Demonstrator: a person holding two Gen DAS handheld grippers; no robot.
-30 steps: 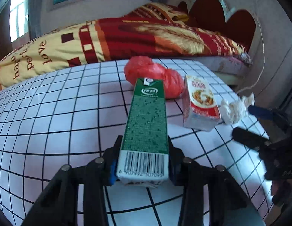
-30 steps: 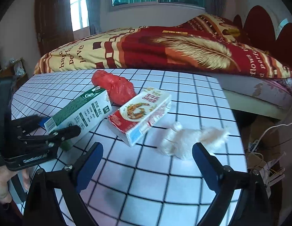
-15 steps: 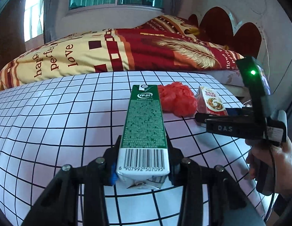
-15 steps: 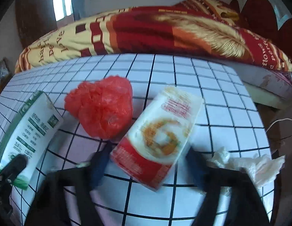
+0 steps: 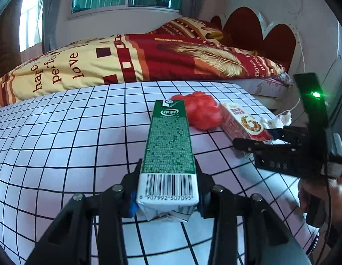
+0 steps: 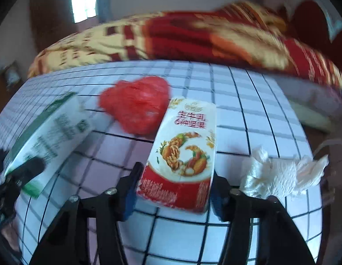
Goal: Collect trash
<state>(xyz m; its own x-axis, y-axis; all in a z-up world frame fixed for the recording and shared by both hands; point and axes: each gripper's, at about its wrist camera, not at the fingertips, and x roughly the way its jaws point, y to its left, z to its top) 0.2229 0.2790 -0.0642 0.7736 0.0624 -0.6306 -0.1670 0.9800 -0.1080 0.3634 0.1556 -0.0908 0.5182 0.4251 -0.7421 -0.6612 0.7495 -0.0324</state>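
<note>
Left hand-held gripper (image 5: 167, 195) pinches green carton (image 5: 168, 150) by its barcode end, clear of tabletop (image 5: 60, 132). Right hand-held gripper (image 6: 173, 192) closing around red carton (image 6: 184, 152) lying flat, pads nearly touching, ready to lift.

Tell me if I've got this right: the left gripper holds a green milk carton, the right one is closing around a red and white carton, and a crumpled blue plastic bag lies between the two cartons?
Nearly. The crumpled plastic bag is red, not blue, as the right wrist view shows. The rest holds: the left gripper grips the green milk carton, and the right gripper is closing around the red and white carton.
</note>
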